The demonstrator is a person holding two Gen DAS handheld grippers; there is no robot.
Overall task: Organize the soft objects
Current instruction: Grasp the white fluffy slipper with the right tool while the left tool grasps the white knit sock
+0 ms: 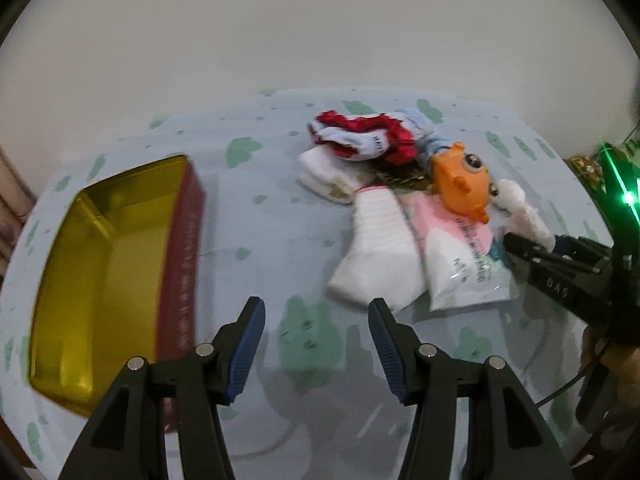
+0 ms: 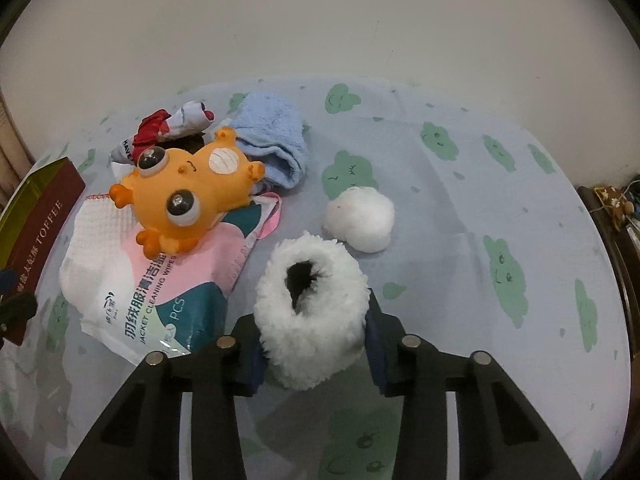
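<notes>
The toffee tin (image 1: 108, 264) holds nothing yet: the right gripper (image 2: 314, 354) clamps a fluffy white sock (image 2: 312, 312) beside the wipes pack (image 2: 176, 280), the left gripper (image 1: 316, 344) gapes empty.

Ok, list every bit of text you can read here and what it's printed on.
"TOFFEE": side of the dark red box.
"JACKET CLEANING WIPES" and "PCS": wipes packet; its Chinese line above I can't transcribe reliably.
"DAS": body of the right tongs.
Lettering on the red and white sock: too blurred.
</notes>
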